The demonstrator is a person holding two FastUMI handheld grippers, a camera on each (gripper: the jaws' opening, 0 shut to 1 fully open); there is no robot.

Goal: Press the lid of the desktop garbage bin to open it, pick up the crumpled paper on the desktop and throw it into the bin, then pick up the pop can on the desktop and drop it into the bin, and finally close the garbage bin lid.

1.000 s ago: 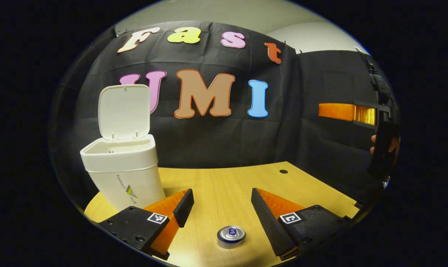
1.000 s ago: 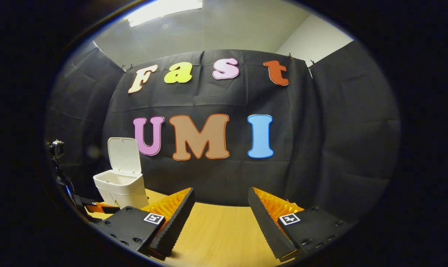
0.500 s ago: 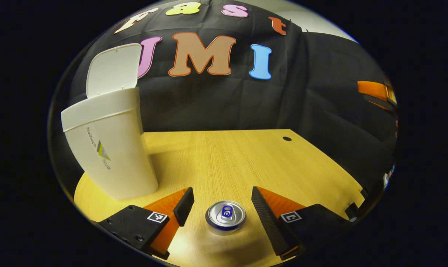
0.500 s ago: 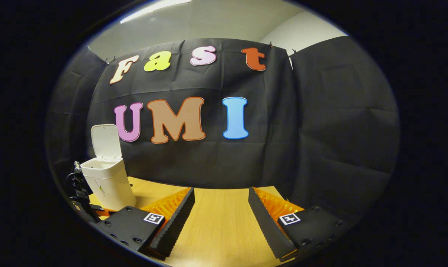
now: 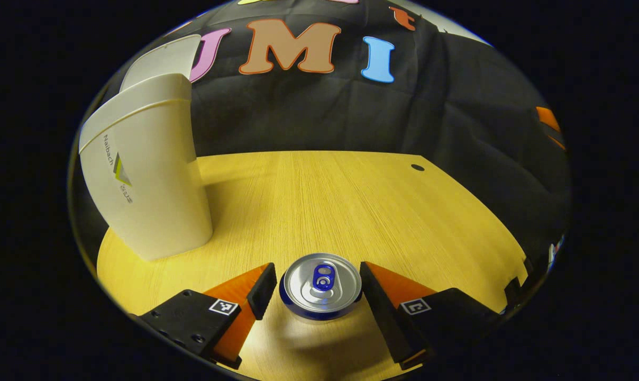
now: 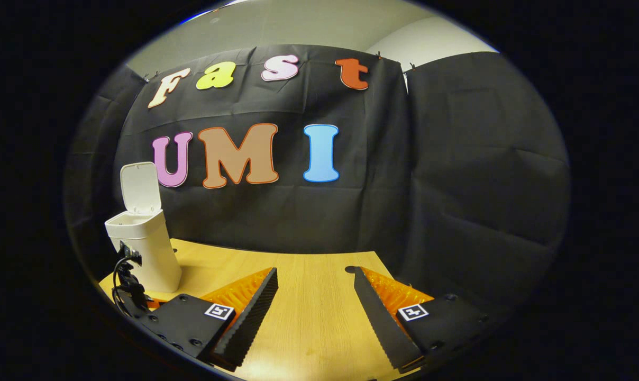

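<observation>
Left gripper view has the left gripper point(image 5: 318, 288) spread wide around the upright pop can point(image 5: 320, 286) on the desk point(image 5: 351, 206), fingers not quite touching, white bin point(image 5: 145, 174) at 10 o'clock, while right gripper view shows the right gripper point(image 6: 314, 301) wide and empty, bin lid point(image 6: 139, 186) up at 9 o'clock, contents hidden.

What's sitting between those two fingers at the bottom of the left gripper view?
A silver-topped, blue-sided pop can stands upright on the wooden desktop between the left gripper's open fingers, with small gaps either side. The left gripper view shows this.
</observation>
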